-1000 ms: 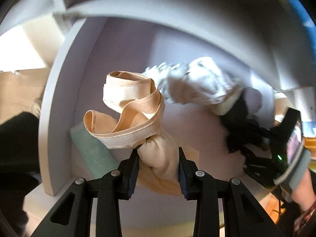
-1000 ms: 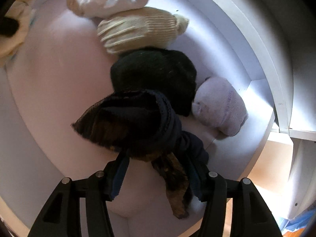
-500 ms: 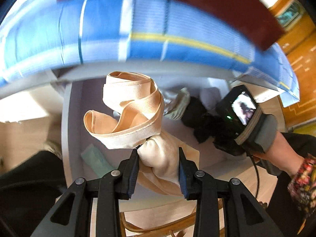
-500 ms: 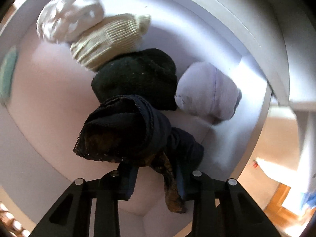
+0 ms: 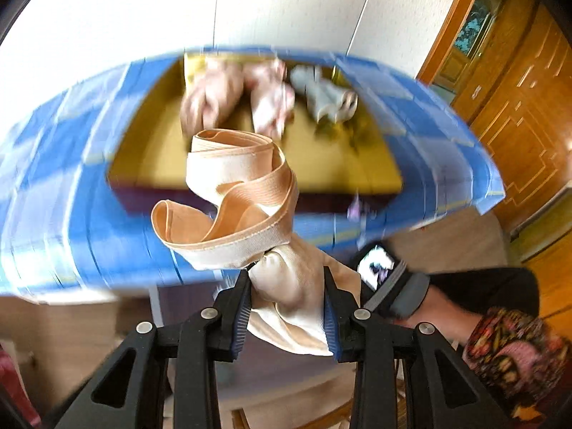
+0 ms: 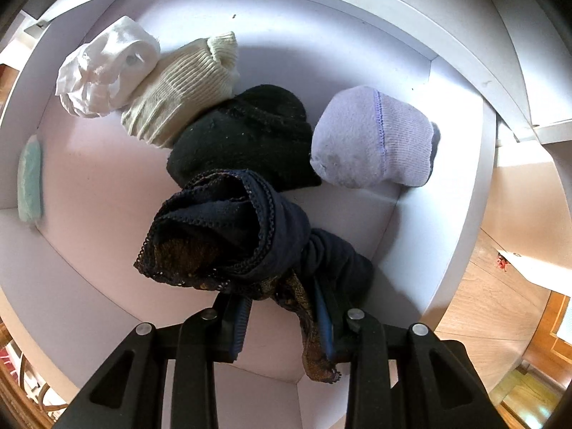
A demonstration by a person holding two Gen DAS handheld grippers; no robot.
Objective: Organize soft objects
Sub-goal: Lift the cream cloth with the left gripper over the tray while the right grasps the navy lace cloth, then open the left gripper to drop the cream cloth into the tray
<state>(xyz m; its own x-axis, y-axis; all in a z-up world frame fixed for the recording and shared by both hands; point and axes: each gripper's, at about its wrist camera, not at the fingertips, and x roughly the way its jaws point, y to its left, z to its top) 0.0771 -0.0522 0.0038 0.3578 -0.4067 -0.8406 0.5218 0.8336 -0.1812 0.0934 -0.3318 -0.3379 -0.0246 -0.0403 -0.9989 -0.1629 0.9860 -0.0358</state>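
My left gripper [image 5: 287, 304] is shut on a beige garment with a wide elastic band [image 5: 236, 200], held in the air before a blue checked table top. On that table stands a yellow-lined box [image 5: 150, 150] holding pink [image 5: 228, 100] and white soft items [image 5: 325, 96]. My right gripper [image 6: 282, 316] points down into a white drawer [image 6: 89, 193] and is shut on a dark navy lace-edged garment [image 6: 228, 228]. In the drawer lie a white bundle [image 6: 103, 71], a cream ribbed sock roll [image 6: 182, 85], a black sock roll [image 6: 250, 136] and a lilac sock roll [image 6: 371, 143].
A pale green pad [image 6: 30, 178] leans on the drawer's left wall. A person's hand and patterned sleeve [image 5: 507, 343] hold the other tool at lower right of the left wrist view. Wooden cabinets [image 5: 518, 107] stand to the right.
My left gripper rose out of the drawer with the beige garment, up to the blue table and its box. My right gripper closed tighter on the navy garment and shifted over the drawer.
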